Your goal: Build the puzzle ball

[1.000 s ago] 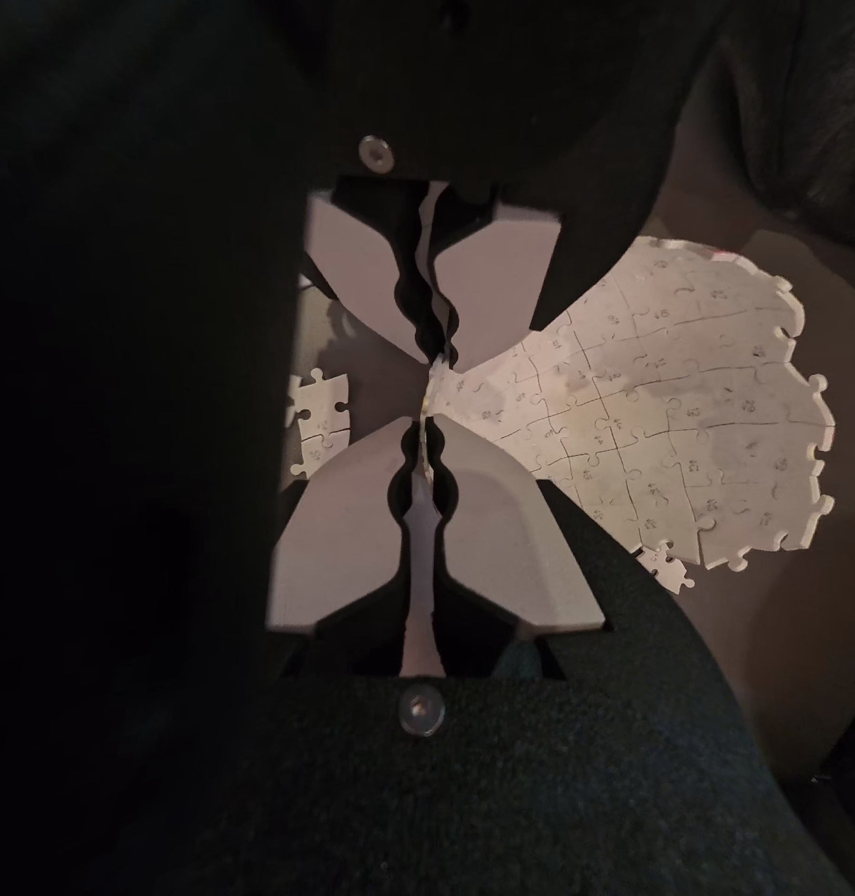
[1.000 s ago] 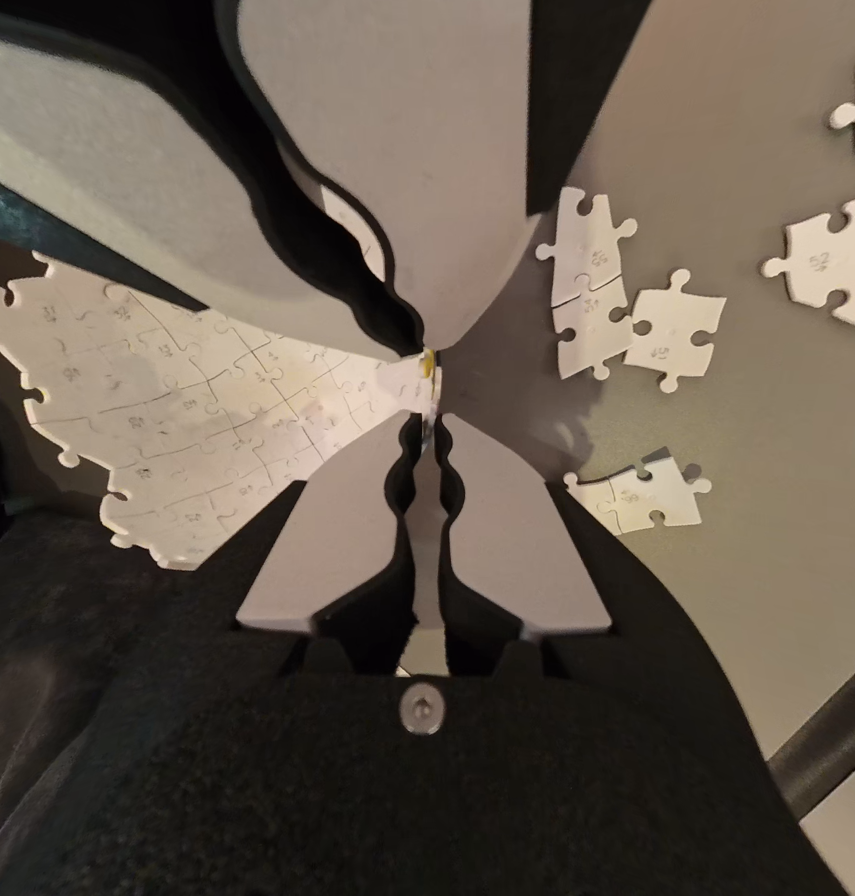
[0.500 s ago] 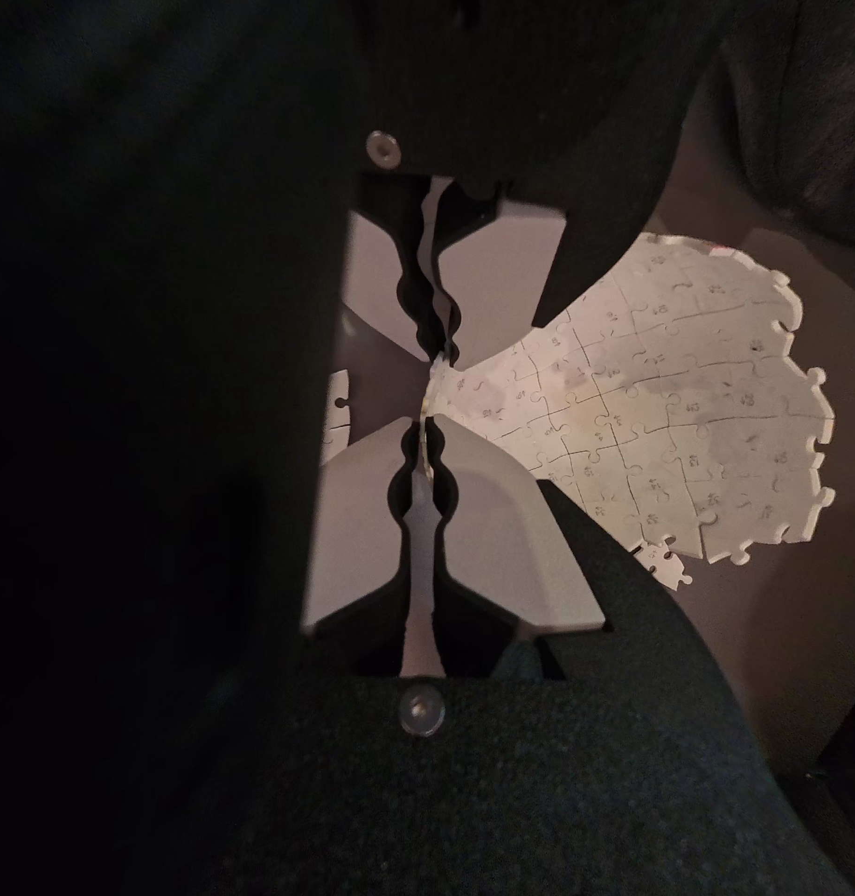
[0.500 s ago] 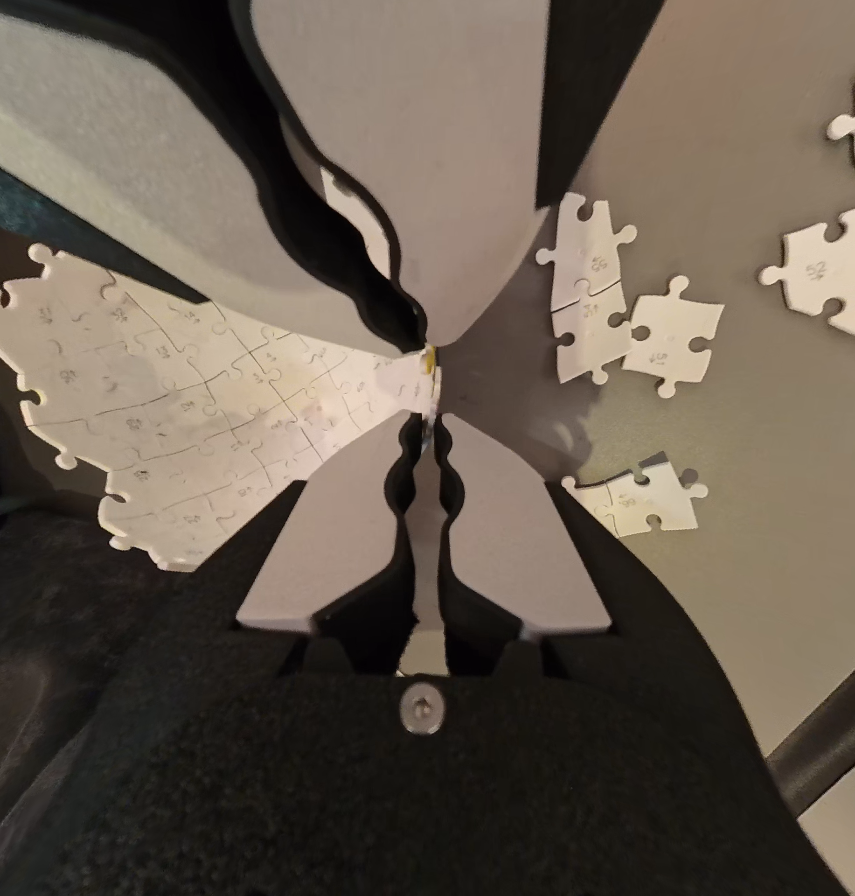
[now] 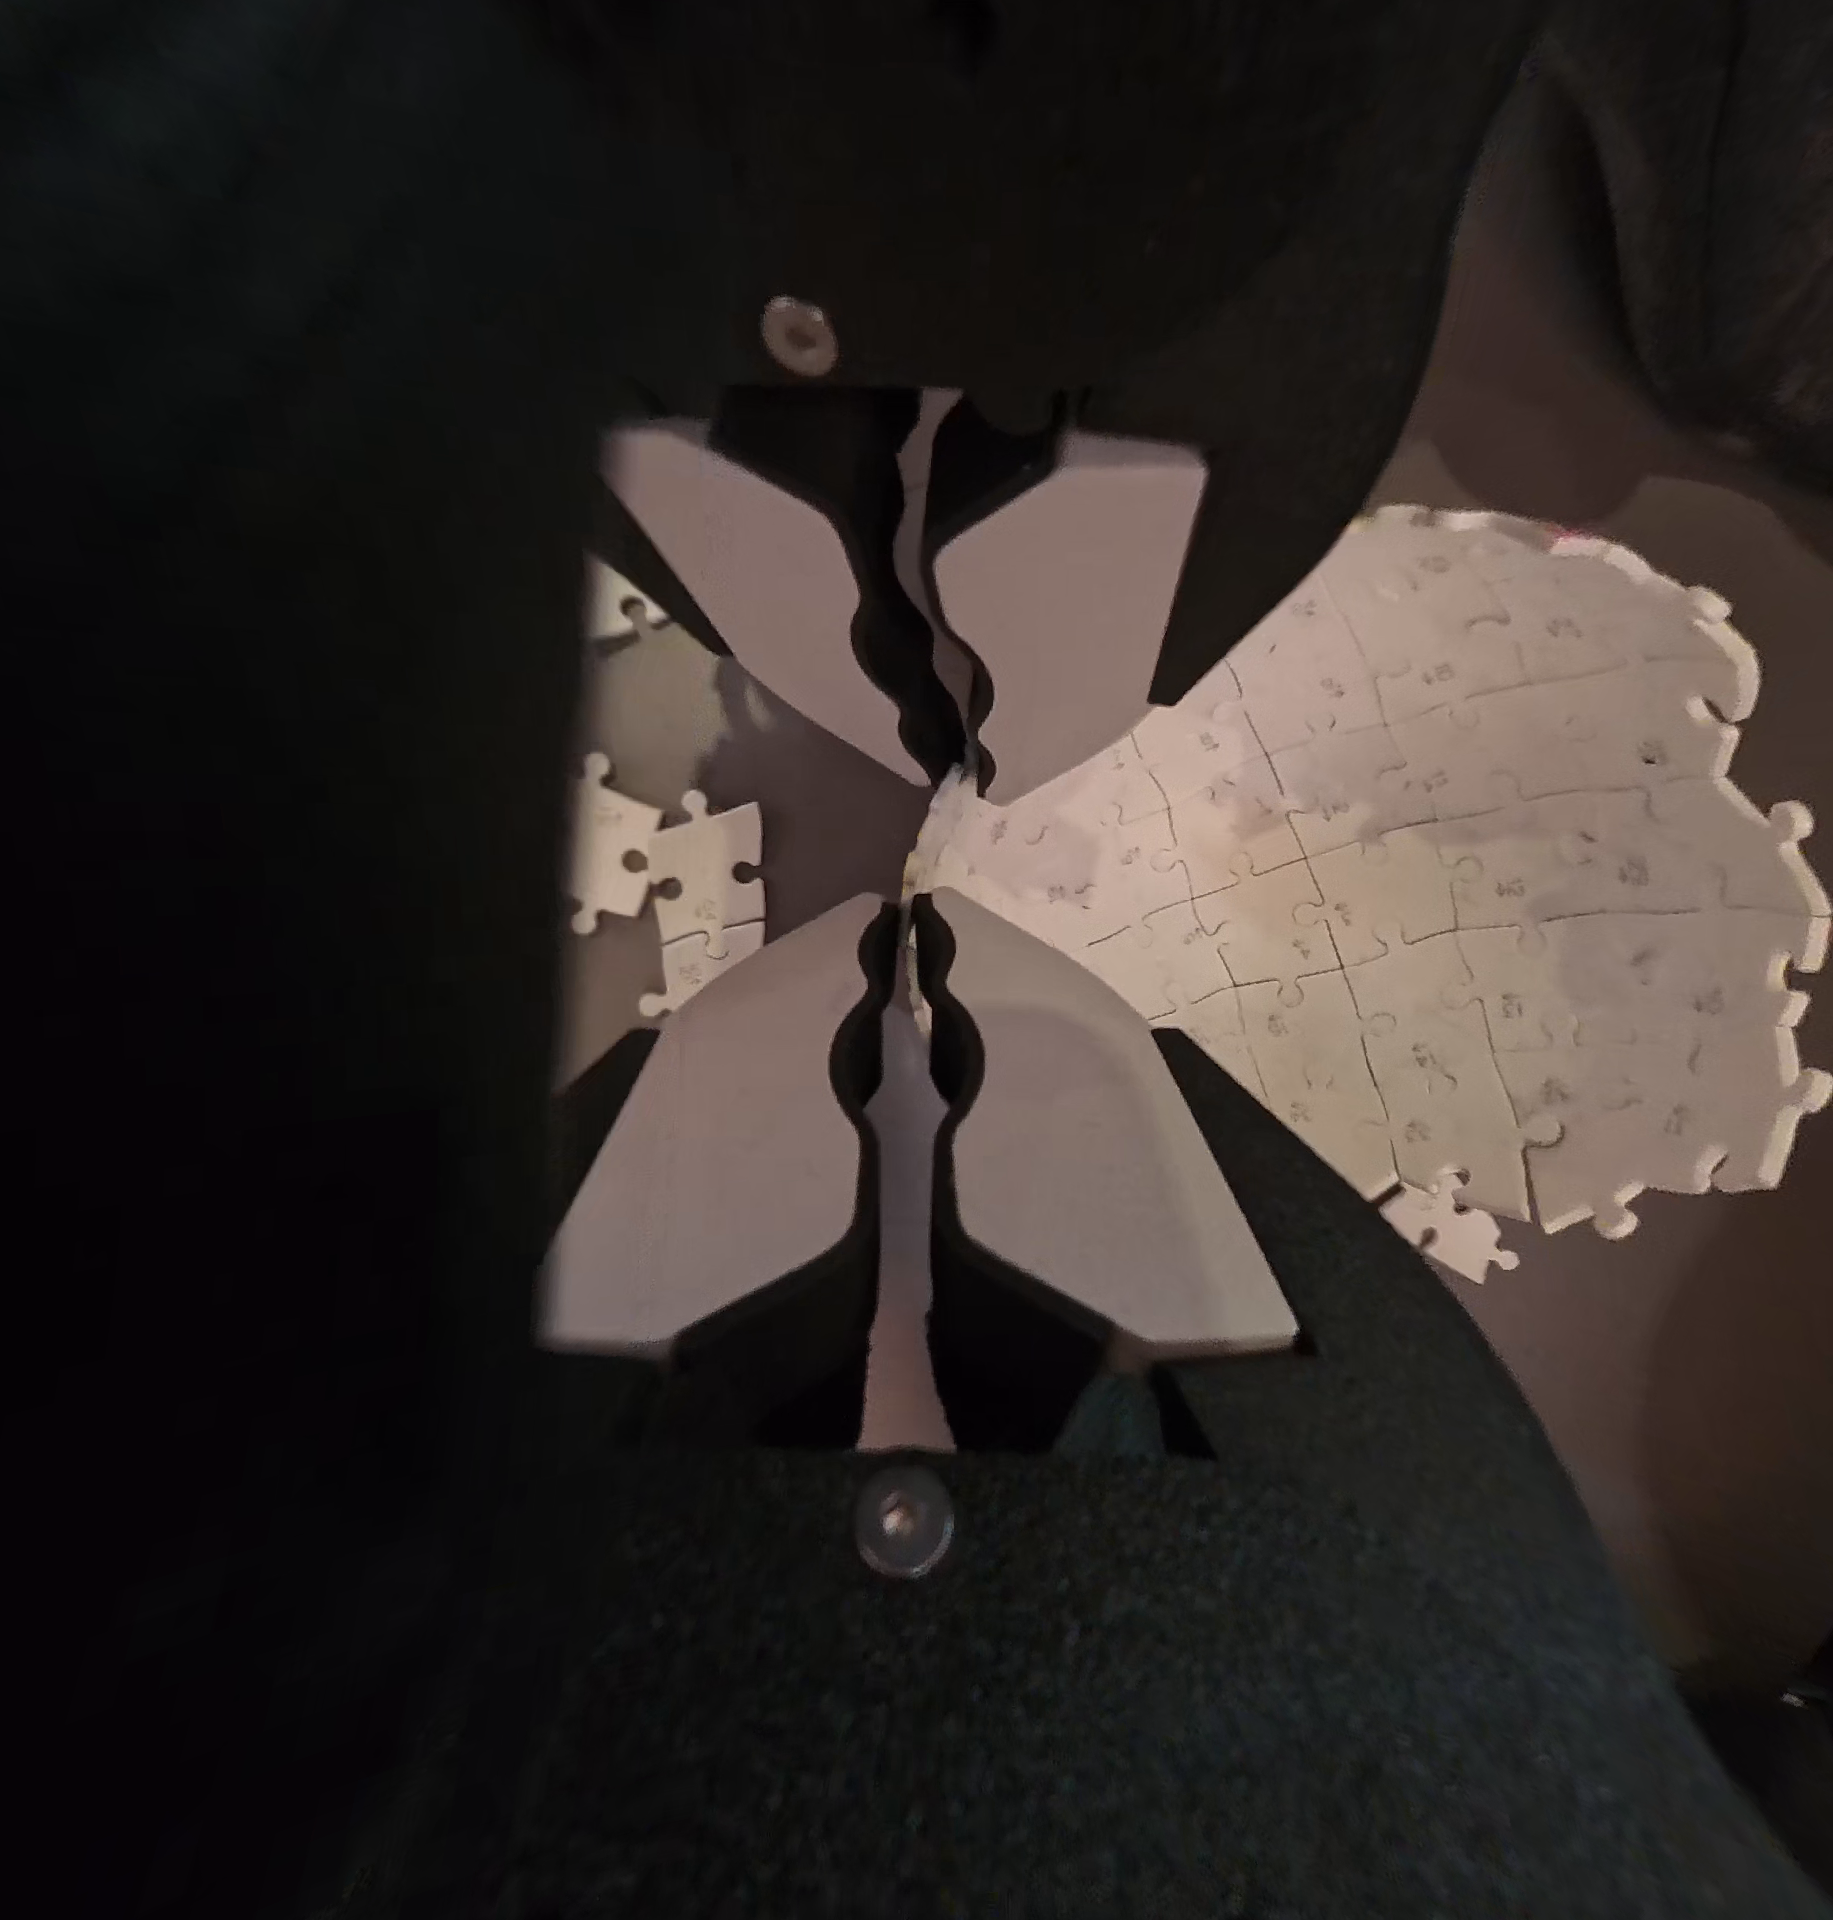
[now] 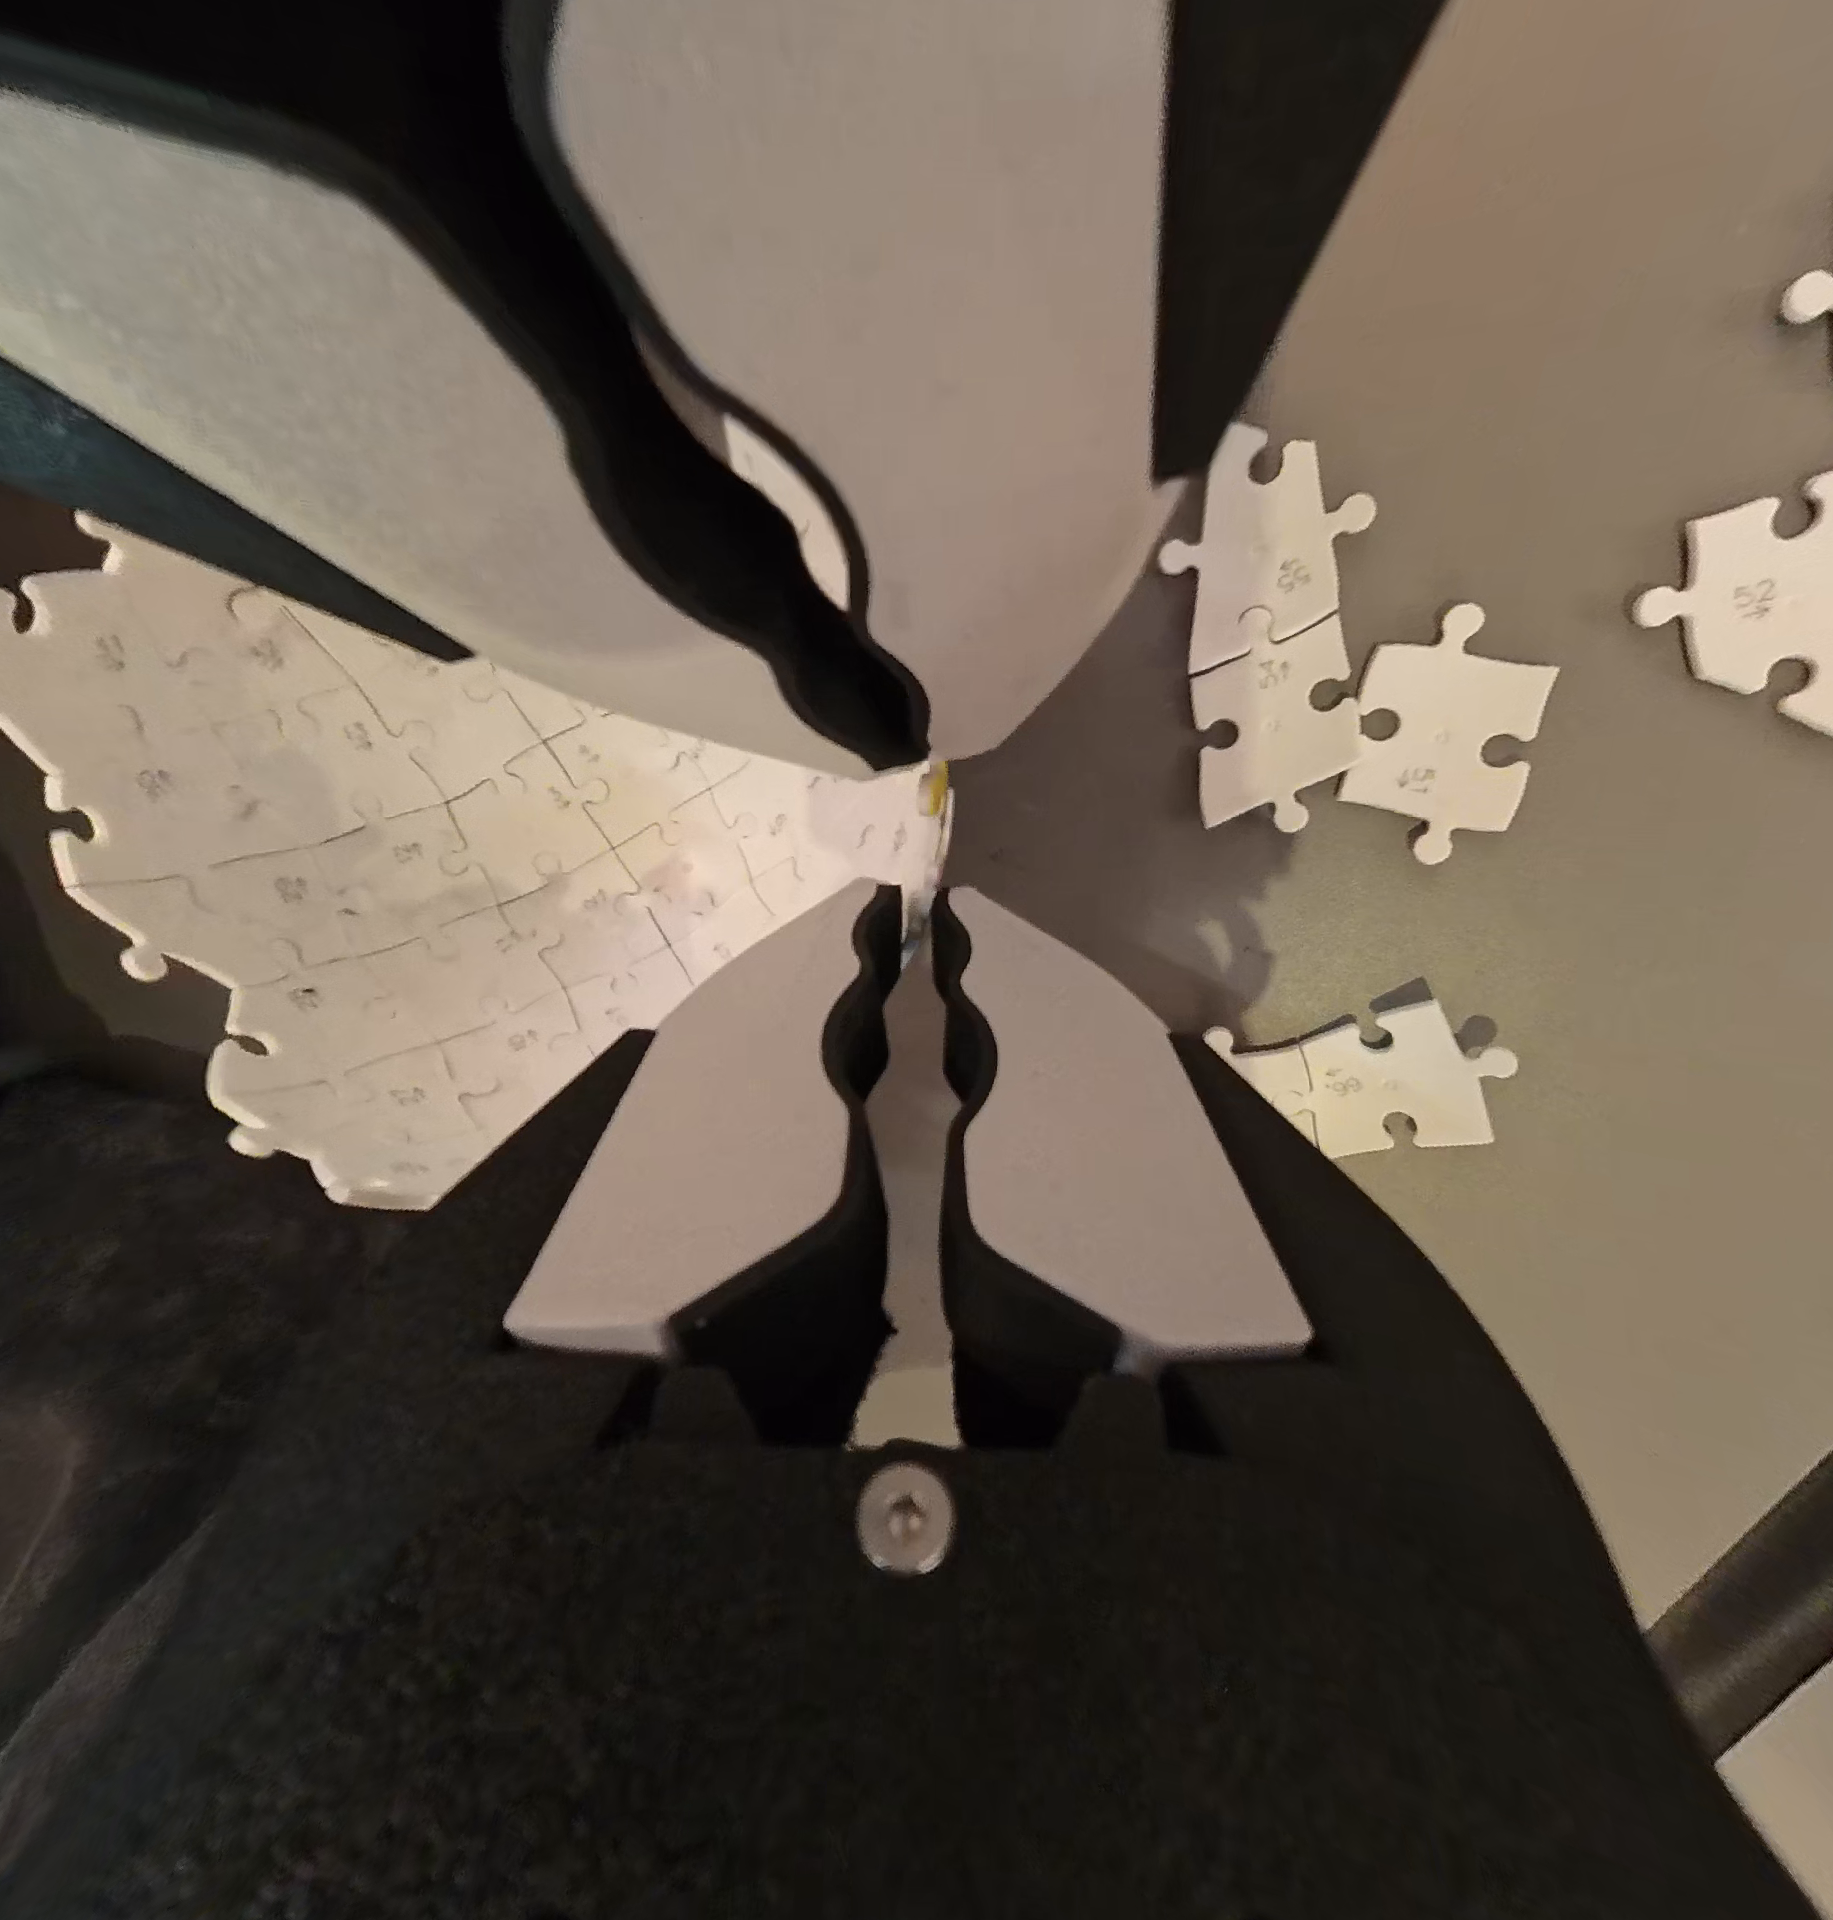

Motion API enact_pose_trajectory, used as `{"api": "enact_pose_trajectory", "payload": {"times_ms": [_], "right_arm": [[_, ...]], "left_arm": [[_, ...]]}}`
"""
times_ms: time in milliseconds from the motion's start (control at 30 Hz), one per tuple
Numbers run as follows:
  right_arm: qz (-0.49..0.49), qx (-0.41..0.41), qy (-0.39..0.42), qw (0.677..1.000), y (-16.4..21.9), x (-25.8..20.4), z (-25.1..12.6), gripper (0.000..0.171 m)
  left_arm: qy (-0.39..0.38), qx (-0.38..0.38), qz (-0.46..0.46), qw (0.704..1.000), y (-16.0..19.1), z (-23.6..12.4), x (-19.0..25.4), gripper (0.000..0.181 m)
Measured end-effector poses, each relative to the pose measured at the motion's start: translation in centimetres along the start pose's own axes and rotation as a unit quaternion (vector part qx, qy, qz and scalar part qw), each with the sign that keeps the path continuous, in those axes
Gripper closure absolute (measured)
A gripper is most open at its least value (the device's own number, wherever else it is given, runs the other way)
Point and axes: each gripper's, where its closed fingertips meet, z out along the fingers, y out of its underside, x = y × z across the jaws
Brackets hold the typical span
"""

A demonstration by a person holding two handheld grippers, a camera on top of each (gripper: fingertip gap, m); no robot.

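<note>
Grey-padded, the left gripper (image 5: pixel 910 902) and the right gripper (image 6: pixel 917 902) meet tip to tip, each clamped on the same edge of the half-built puzzle ball (image 5: pixel 1463 894). Its curved white shell fans out right of the left gripper, left of the right. Loose puzzle pieces (image 6: pixel 1348 686) lie on the grey table (image 6: pixel 1618 1247) beyond.

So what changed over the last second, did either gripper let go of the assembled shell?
No. Both the left gripper and right gripper stay shut on the same edge of the shell. In the left view, the dark shape covering the left side drew back, so loose pieces on the table show again. In the right view, things barely shifted.
</note>
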Motion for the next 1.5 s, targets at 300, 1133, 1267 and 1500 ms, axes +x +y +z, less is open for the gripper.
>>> {"api": "enact_pose_trajectory", "payload": {"times_ms": [300, 1133, 1267, 1500], "right_arm": [[0.023, 0.057, -0.004, 0.998, -1.4, 0.2, -0.6, 0.158], [0.034, 0.128, 0.049, 0.99, -1.9, 0.9, -0.5, 0.169], [0.022, 0.121, 0.061, 0.99, -1.9, 0.9, -0.6, 0.169], [0.038, 0.116, 0.06, 0.991, -2.1, 1.1, -0.5, 0.169]], "left_arm": [[-0.02, 0.005, 0.009, 1.0, 0.0, -0.1, -0.2, 0.179], [0.027, 0.066, 0.014, 0.997, -1.3, -1.9, 0.7, 0.17], [0.053, 0.145, -0.017, 0.988, -2.3, -5.2, -0.4, 0.168], [0.081, 0.091, -0.032, 0.992, -0.7, -2.8, -0.1, 0.162]]}}
